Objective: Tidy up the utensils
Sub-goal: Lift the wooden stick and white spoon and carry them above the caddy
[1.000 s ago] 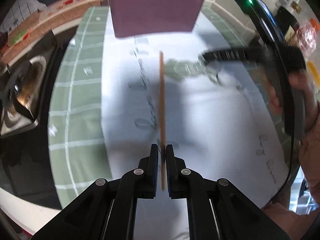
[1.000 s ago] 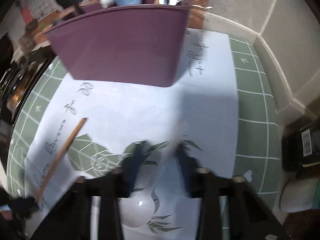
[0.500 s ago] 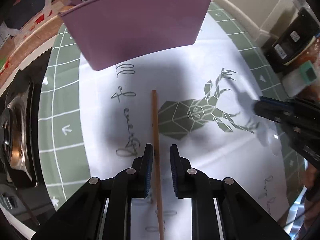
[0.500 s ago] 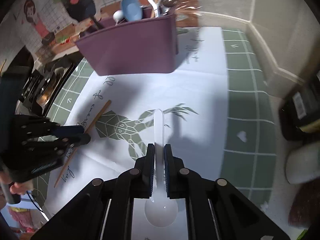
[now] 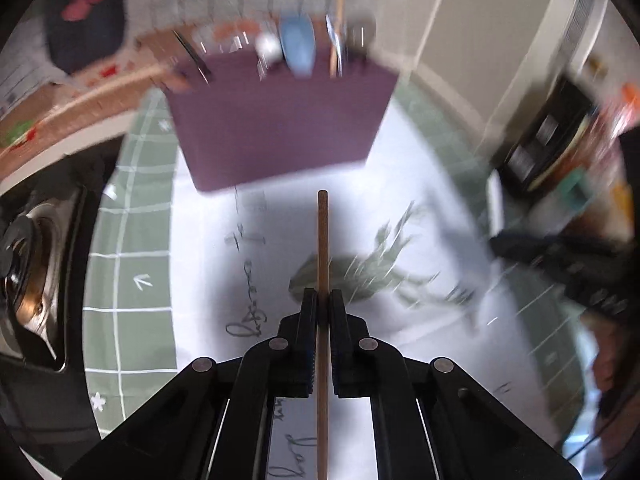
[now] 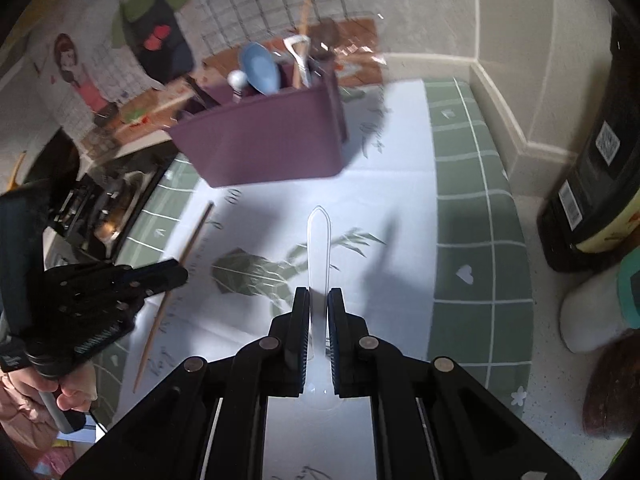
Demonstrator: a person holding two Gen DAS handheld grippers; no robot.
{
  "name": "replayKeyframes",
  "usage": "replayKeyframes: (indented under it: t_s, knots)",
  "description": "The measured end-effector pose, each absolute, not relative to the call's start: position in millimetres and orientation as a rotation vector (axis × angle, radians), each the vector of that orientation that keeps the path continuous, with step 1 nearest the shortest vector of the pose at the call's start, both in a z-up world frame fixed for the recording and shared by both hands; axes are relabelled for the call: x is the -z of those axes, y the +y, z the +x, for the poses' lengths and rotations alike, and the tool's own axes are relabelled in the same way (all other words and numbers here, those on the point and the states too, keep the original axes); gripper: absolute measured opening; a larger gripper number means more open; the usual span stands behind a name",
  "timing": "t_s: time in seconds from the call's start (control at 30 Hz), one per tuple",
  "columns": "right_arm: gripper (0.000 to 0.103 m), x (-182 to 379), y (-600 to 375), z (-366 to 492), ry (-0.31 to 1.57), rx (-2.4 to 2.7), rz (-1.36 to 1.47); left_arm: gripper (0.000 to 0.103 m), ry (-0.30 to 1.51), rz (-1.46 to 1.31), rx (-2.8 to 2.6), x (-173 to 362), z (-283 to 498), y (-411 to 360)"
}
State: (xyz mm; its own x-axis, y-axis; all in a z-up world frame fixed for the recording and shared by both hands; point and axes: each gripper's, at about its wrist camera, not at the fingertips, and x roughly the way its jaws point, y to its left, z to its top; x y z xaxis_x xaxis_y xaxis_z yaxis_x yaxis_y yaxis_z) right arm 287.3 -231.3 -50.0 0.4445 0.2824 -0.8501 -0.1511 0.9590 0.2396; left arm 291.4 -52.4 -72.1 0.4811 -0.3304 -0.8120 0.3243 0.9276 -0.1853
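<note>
My left gripper [image 5: 322, 300] is shut on a wooden chopstick [image 5: 322, 240] that points toward the purple utensil holder [image 5: 280, 124]. In the right wrist view the left gripper [image 6: 176, 274] holds the chopstick [image 6: 188, 252] above the cloth. My right gripper [image 6: 319, 298] is shut on a clear plastic spoon [image 6: 318, 240], handle forward, bowl hidden under the jaws. The purple holder [image 6: 268, 148] stands ahead with a blue spoon [image 6: 259, 68] and several other utensils in it. The right gripper shows blurred at the right of the left wrist view [image 5: 560, 256].
A white cloth with a deer print [image 6: 384, 184] lies over a green checked mat [image 6: 476, 216]. A stove [image 5: 28, 264] is on the left. Dark packages [image 6: 592, 168] and a white container [image 6: 592, 316] stand on the right by the wall.
My left gripper closed on the chopstick and lifted it off the cloth. Both grippers rose and tilted toward the purple holder, the right one still holding the spoon.
</note>
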Motion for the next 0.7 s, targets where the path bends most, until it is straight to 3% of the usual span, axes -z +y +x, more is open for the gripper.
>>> replayKeyframes:
  t_s: [0.27, 0.53, 0.7]
  knots:
    - [0.008, -7, -214, 279, 0.952, -0.345, 0.113, 0.005, 0.679, -0.136, 0.371, -25, 267, -26]
    - [0.008, -150, -210, 291, 0.597, -0.334, 0.056, 0.006, 0.161, -0.158, 0.316, -170, 263, -18]
    - [0.008, -212, -204, 312, 0.436, -0.3, 0.047, 0.006, 0.015, -0.131, 0.301, -210, 288, -19]
